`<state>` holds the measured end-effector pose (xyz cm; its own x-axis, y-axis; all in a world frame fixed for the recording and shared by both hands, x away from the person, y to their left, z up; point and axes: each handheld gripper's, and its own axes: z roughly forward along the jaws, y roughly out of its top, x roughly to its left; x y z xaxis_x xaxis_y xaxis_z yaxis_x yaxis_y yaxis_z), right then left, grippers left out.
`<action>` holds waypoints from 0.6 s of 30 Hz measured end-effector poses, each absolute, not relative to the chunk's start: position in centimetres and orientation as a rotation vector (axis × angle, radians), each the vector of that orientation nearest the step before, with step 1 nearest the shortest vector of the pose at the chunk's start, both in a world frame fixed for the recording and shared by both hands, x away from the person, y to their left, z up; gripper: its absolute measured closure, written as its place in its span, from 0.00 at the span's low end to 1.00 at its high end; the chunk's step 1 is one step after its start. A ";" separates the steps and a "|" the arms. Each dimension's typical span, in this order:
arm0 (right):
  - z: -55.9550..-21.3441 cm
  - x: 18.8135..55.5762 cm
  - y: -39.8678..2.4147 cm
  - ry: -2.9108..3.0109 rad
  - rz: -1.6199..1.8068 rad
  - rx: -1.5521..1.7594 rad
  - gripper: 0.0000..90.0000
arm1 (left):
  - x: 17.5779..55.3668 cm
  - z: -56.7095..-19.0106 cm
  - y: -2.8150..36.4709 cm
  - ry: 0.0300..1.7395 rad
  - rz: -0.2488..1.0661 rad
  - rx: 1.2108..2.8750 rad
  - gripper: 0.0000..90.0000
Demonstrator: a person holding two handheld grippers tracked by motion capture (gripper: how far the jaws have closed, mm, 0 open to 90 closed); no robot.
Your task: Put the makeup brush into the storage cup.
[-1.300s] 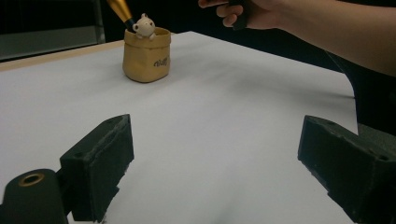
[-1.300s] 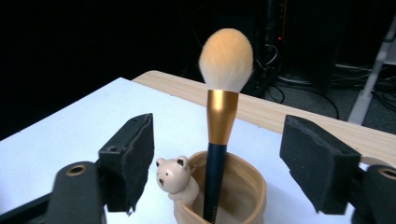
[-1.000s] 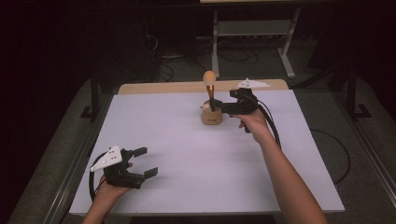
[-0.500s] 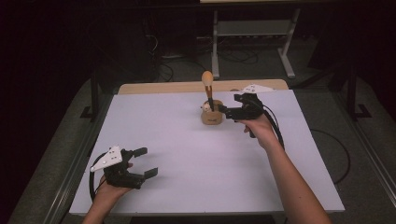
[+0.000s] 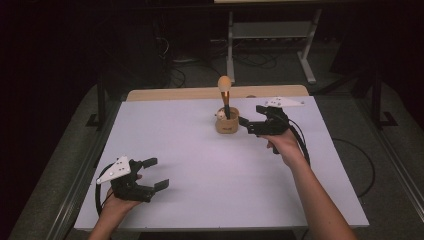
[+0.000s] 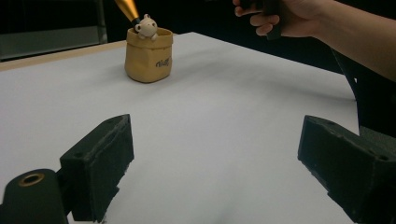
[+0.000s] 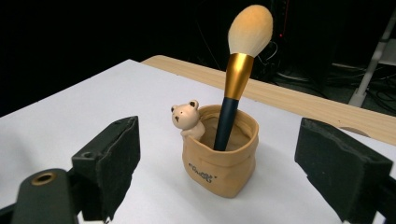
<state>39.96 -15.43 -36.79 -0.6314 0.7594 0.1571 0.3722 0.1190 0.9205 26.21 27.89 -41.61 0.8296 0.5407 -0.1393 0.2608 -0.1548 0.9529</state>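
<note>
The right gripper (image 5: 245,125) has its two black jaws spread wide and holds nothing. In the right gripper view the jaws stand far apart at the lower corners, and a small tan holder (image 7: 220,156) shaped like a paper sack sits beyond and between them, clear of both pads. From the high view, the gripper's tips point at the holder (image 5: 226,121) from its right, close beside it but not touching. A little bear figure (image 7: 187,119) peeks over the holder's near rim. Standing in the holder is a makeup brush (image 7: 239,72): dark handle down inside, gold collar above the rim, and a fluffy peach head at the top, leaning slightly to one side. The holder rests on a white table (image 5: 200,190) toward the far middle, with a strip of bare wood along the far edge behind it. The left gripper (image 5: 155,174) is well apart, near the front left corner of the table, held in the person's hand. Its jaws are also wide open and empty, and in the left gripper view the holder (image 6: 148,54) with its bear (image 6: 147,26) appears far off across the white surface.
</note>
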 end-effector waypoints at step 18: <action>-37.6 37.2 -17.0 2.002 1.544 1.091 0.11 | 26.2 -41.7 27.9 0.633 0.269 1.741 0.11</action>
